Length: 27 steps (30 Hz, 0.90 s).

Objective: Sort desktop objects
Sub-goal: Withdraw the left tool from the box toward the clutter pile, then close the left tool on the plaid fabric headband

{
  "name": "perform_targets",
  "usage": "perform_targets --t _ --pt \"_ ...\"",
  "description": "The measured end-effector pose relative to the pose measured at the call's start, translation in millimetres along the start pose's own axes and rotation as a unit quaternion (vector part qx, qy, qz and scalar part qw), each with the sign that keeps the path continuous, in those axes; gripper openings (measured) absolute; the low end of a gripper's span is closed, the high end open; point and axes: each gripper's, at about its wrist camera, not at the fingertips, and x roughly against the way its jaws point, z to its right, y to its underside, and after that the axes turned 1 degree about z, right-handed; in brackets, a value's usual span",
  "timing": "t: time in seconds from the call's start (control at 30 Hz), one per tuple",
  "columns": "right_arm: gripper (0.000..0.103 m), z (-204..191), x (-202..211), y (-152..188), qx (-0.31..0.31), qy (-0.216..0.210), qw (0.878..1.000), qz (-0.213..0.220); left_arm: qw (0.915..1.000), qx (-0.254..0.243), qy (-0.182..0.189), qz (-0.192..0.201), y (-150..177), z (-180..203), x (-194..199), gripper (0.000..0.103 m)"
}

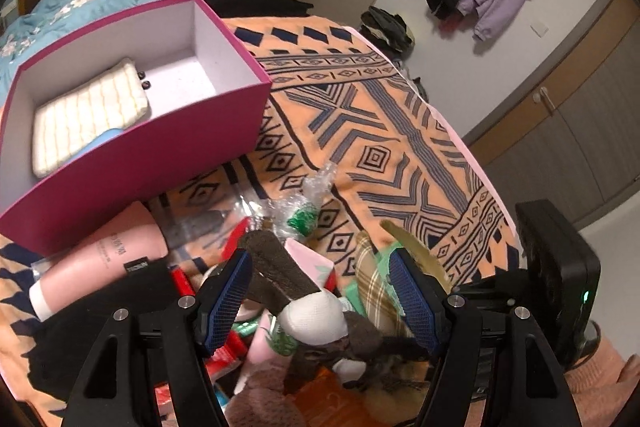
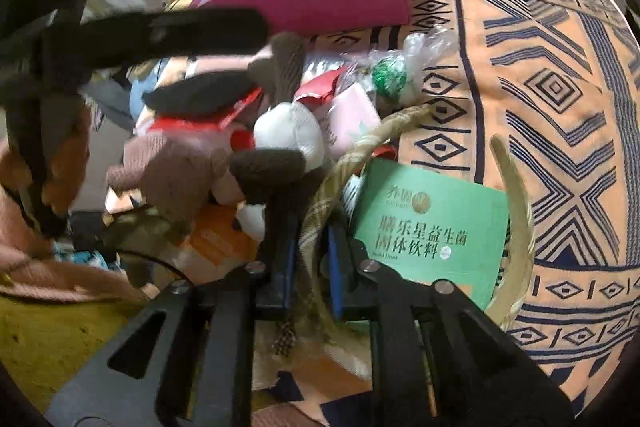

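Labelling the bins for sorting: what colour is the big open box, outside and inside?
The box is magenta outside, white inside; clearest in the left wrist view.

At your ten o'clock, the magenta box (image 1: 152, 147) holds a cream striped pouch (image 1: 88, 115); the orange cloth (image 1: 360, 131) carries navy diamonds.

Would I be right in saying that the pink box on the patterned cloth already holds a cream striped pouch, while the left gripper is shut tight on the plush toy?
Not quite. The left wrist view shows the left gripper open, its jaws standing wide on either side of the plush toy. The rest holds: the pink box sits on the patterned cloth with the cream striped pouch inside.
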Motion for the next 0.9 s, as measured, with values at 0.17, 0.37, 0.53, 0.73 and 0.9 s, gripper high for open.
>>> perform_targets --t 0.17,0.37,0.53,0.73,0.9 --pt "0.014 -2 35 -3 0.066 0.040 0.997 0.031 1.0000 -0.003 0.007 -0.003 0 6 -2 0.073" --pt "0.014 -16 56 3 0.285 0.166 0.944 -0.007 0.9997 -0.016 0.014 -0.008 -4 20 -7 0.073" --pt "0.020 8 11 34 0.414 0.281 0.858 -0.113 0.9991 -0.035 0.007 -0.022 -9 34 -22 0.073" --pt "0.030 34 12 47 0.329 0.276 0.897 -0.103 0.9956 -0.082 -0.019 -0.041 -25 55 -48 0.073" --pt "0.062 56 69 49 0.114 0.212 0.970 0.025 0.9877 -0.141 -0.041 -0.055 -50 79 -77 0.073"
